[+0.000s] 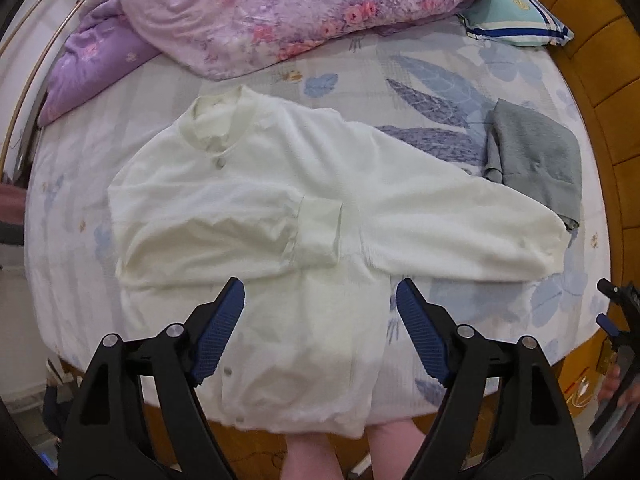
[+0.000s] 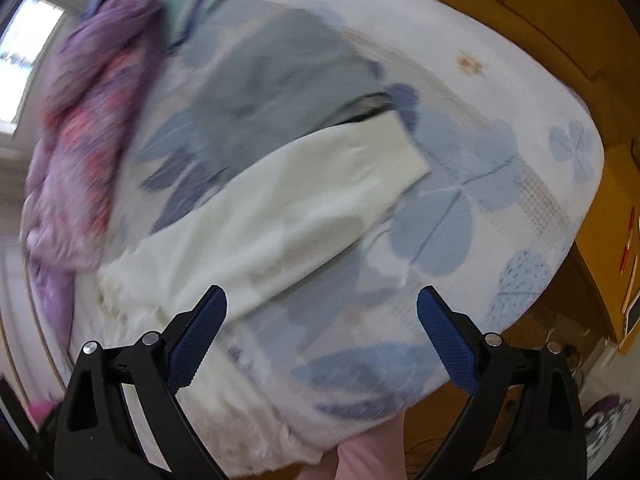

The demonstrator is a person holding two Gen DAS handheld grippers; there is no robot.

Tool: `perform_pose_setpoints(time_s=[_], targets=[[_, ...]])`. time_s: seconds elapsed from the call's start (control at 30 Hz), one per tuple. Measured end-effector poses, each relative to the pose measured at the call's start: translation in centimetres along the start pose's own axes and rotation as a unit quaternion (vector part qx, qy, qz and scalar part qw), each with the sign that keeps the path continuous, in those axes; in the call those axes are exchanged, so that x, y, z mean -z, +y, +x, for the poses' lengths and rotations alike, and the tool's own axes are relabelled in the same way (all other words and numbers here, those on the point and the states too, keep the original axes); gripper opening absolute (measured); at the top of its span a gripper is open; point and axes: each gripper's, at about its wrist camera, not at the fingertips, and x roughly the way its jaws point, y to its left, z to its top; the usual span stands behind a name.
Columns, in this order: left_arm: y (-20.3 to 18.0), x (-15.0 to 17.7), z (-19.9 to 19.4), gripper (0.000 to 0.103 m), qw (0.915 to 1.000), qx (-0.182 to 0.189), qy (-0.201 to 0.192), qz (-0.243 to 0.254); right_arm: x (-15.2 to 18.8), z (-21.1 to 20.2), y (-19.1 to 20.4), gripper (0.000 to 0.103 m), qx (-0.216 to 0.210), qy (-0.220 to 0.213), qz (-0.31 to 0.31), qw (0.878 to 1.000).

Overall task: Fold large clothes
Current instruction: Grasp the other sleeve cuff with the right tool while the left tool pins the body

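The white cardigan [image 1: 256, 216] lies flat on the bed [image 1: 400, 72], one sleeve folded across its chest, the other stretched toward the grey garment [image 1: 536, 160]. Left gripper [image 1: 320, 308] hangs over the hem, jaws wide, empty. Right gripper [image 2: 322, 312] likewise spread, gripping nothing.

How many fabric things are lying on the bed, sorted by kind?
Garments: 2 (white cardigan, grey top)
Quilts: 1 (purple floral quilt)
Pillows: 1 (teal striped pillow)
Total: 4
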Motion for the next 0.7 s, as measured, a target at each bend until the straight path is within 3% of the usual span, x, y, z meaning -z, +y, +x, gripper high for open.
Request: perform_pose_setpoints(time_s=[0.13,0.27,0.33,0.4,0.6,0.67,0.7], targets=[[-0.3,-2.6,4.7,0.051,0.9996,0.020,0.019,0.005,-3.2,4.6,-3.9,0.092,-0.006,0.004,0.073,0.997],[0.0,-4.8,9.5,0.015,0.9980,0.049,0.038,-0.015,-4.9,9.5,-7.0,0.092,-0.056,0.017,0.142,0.988],[0.0,-5.5,11.6,0.012,0.9975,0.046,0.048,-0.024,-5.3,11.6,-8.2,0.092,-0.073,0.022,0.177,0.981],[0.0,-6.2,14.0,0.002,0.9968,0.052,0.053,-0.031,-5.5,13.2,-9.2,0.091,-0.087,0.016,0.209,0.974],[-1.1,-7.1,19.1,0.000,0.9959,0.054,0.069,-0.024,-6.1,15.4,-9.8,0.087,-0.092,-0.008,0.238,0.967],[-1.3,-7.2,21.0,0.000,0.9953,0.051,0.079,-0.023,-6.0,14.6,-8.8,0.066,-0.075,-0.041,0.198,0.976],[-1.5,-7.1,22.2,0.000,0.9943,0.050,0.091,-0.024,-6.0,13.9,-8.3,0.047,-0.056,-0.058,0.172,0.982]])
